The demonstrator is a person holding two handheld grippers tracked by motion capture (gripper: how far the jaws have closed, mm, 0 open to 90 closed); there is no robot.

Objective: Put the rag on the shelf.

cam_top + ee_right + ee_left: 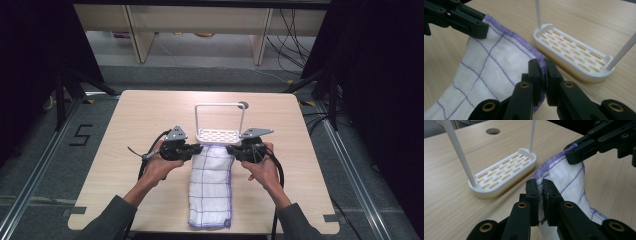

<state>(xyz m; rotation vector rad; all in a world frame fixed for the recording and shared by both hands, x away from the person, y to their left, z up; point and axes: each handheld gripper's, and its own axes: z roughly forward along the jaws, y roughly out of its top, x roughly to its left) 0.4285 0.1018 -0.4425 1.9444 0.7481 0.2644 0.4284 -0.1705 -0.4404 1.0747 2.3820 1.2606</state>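
Between both jaws — cloth (211, 185) corners.

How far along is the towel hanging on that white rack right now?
Done: both far corners of the towel are pinched, one by the left gripper, one by the right gripper. In hand: that edge is raised beside the white rack. Left: draping it over the rack's top bar, which is bare.
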